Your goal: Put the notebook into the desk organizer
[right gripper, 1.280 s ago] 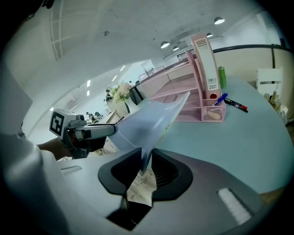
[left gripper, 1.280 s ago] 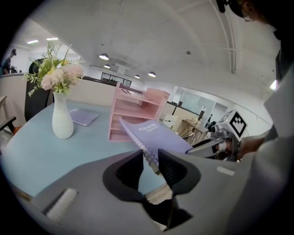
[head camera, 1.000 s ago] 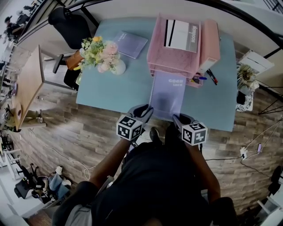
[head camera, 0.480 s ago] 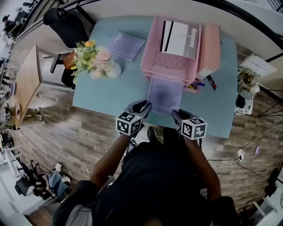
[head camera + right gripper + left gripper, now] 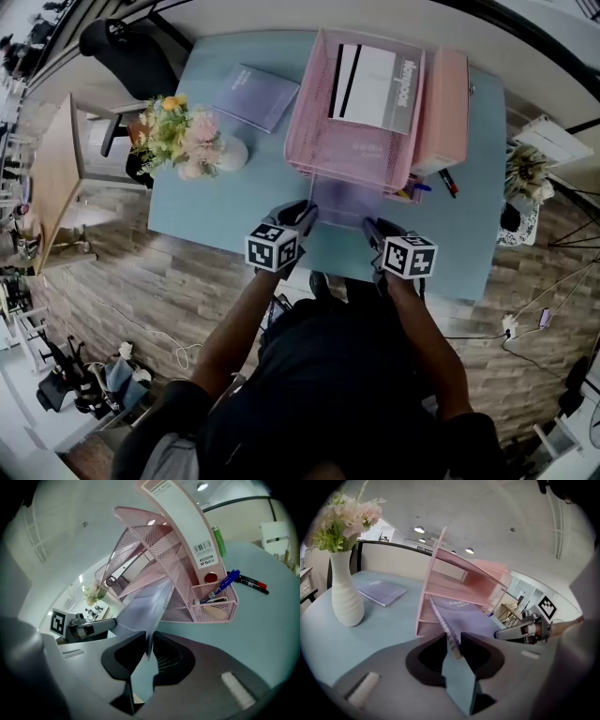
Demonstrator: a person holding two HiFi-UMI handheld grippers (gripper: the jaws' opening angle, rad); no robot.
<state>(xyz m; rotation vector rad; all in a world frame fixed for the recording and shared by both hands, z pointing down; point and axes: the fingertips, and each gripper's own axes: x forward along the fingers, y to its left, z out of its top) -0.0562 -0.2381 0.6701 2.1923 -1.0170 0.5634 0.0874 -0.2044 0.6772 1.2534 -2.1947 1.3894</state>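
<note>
A lilac spiral notebook (image 5: 345, 201) lies partly inside the bottom tier of the pink mesh desk organizer (image 5: 349, 150), with its near end sticking out over the blue table (image 5: 220, 208). My left gripper (image 5: 305, 217) is shut on its near-left corner, pinching the spiral binding (image 5: 449, 634) in the left gripper view. My right gripper (image 5: 372, 230) is shut on the near-right edge (image 5: 146, 634); its jaws have just been closing on that edge. Each gripper view shows the other gripper across the notebook (image 5: 464, 617).
A white vase of flowers (image 5: 192, 141) stands at the left of the table, with a second lilac notebook (image 5: 256, 97) behind it. A white book (image 5: 377, 75) lies on the organizer's top tier. Pens (image 5: 227, 584) fill its side cup. A black chair (image 5: 127, 47) stands far left.
Both grippers have moved forward toward the organizer with the notebook. More of the notebook now lies under the bottom tier, and less of its cover shows.
</note>
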